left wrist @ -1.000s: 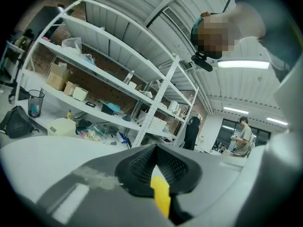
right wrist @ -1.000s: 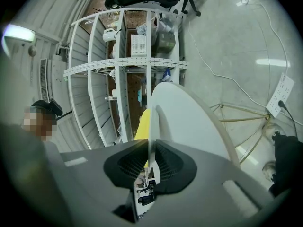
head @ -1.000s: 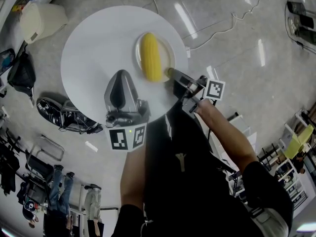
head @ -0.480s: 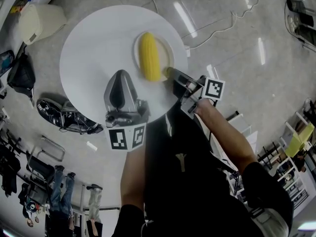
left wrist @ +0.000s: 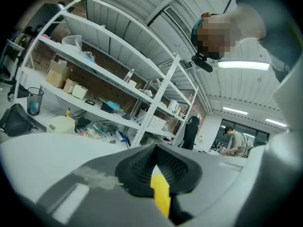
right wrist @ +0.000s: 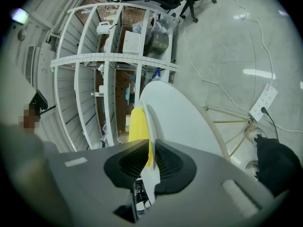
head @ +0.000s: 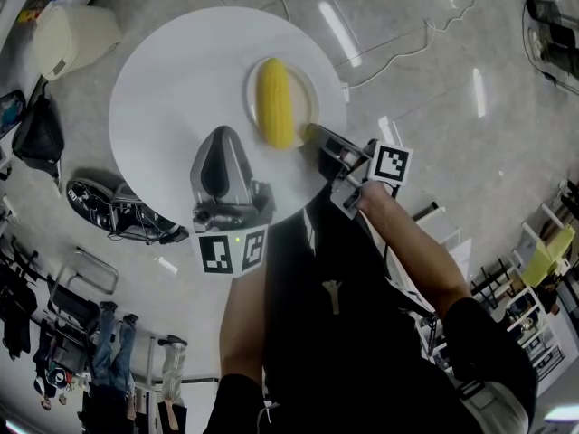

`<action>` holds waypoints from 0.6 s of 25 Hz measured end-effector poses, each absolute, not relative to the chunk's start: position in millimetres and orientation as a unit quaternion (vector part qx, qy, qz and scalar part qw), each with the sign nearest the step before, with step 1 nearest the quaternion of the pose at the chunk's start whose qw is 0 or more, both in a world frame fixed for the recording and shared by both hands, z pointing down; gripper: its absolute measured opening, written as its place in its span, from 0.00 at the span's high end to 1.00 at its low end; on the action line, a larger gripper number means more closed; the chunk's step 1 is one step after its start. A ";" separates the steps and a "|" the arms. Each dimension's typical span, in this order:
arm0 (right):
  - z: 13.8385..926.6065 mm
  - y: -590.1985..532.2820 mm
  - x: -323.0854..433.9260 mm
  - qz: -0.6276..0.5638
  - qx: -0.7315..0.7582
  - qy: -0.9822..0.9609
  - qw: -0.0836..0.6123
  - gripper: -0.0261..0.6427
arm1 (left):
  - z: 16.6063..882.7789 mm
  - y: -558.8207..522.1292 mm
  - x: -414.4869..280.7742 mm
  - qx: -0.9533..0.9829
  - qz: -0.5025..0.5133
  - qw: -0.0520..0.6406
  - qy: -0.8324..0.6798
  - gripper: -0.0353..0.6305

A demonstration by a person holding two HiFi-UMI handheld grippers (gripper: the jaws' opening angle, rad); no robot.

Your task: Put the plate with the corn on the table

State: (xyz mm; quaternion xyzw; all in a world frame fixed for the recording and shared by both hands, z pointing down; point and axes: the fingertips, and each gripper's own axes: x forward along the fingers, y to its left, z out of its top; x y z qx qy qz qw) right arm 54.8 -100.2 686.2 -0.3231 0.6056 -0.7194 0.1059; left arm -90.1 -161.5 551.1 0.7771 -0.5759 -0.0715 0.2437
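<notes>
Right tongs (head: 310, 135), reaching forward, clench the plate (head: 308, 90) rim; left tongs (head: 220, 136) hover level, clenched empty.

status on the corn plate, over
Right gripper shut on rim of plate. Left gripper shut, empty, above table. Plate over table, corn aboard, touchdown unclear.

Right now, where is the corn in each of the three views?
Head view: the corn lies on the plate, upper centre.
Left gripper view: only a yellow sliver, probably the corn, low at centre in the gap of the jaws.
Right gripper view: a yellow strip just above the jaws, left of centre.
Shared landmark: the round white table, in all three.
</notes>
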 end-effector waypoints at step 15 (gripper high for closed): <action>687.3 -101.1 59.8 -0.717 -0.344 0.600 0.090 0.84 | 549.4 -158.5 -89.3 0.778 -0.073 0.243 -0.574 0.94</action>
